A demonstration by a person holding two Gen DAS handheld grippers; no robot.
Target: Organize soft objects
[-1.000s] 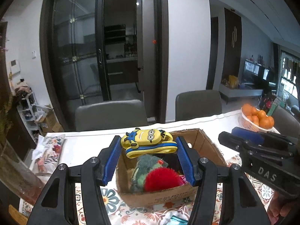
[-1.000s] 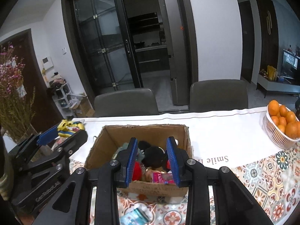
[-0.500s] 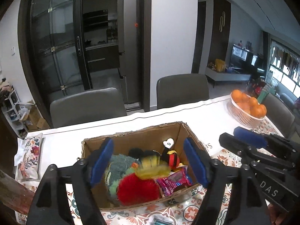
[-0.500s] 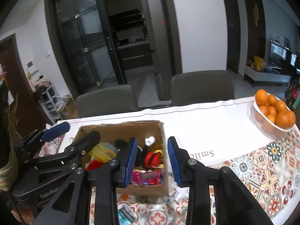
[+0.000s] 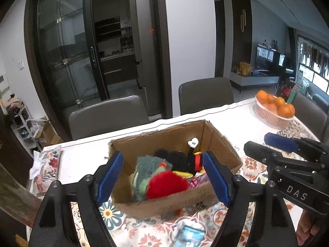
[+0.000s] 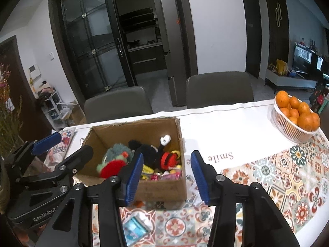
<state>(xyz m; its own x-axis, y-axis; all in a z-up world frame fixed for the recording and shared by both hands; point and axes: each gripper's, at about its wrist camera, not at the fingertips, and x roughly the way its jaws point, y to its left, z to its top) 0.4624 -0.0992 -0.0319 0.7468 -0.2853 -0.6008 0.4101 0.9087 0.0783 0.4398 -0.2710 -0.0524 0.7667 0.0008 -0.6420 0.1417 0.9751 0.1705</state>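
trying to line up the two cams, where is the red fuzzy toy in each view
Left wrist: red fuzzy toy sits low centre, at the cardboard box's near wall, between the blue pads.
Right wrist: red fuzzy toy lies lower left, in the box's left half.
Shared landmark: basket of oranges, at right.

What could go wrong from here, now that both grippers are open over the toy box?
The cardboard box is piled high, so the red fuzzy toy near its front wall might tumble out if bumped. The left gripper hangs low over that wall and could snag it. The blue packet lies just below the right gripper and could be knocked.
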